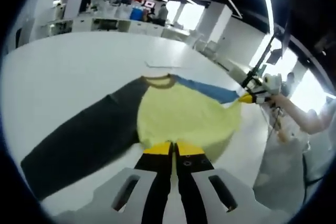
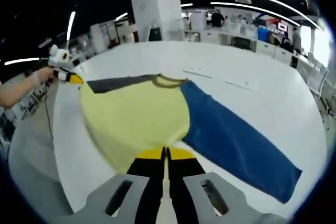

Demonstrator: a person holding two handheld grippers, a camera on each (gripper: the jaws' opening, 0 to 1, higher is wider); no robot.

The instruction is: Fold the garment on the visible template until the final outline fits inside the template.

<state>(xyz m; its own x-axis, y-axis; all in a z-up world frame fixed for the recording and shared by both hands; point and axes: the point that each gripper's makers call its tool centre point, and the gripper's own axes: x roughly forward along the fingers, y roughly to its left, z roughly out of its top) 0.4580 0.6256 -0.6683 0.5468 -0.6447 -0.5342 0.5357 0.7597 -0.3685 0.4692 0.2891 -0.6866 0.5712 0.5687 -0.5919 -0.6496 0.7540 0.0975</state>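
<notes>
A long-sleeved shirt lies flat on the white table, with a yellow body [image 1: 181, 114] [image 2: 131, 116], a dark grey sleeve [image 1: 84, 135] [image 2: 113, 83] and a blue sleeve [image 1: 210, 90] [image 2: 236, 135]. My left gripper [image 1: 171, 148] is shut on the yellow hem at one corner. My right gripper [image 2: 165, 153] is shut on the hem at the other corner; it also shows in the left gripper view [image 1: 248, 98], held by a person's hand. The left gripper [image 2: 73, 78] shows at the shirt's far edge. Faint template lines [image 1: 163, 65] [image 2: 220, 77] lie beyond the collar.
The white table [image 1: 68, 72] [image 2: 273, 87] spreads wide around the shirt, its edge near the hem side. A person's arm [image 1: 302, 116] [image 2: 18, 90] reaches in from the side. Desks, shelves and a white pillar [image 2: 157, 6] stand far behind.
</notes>
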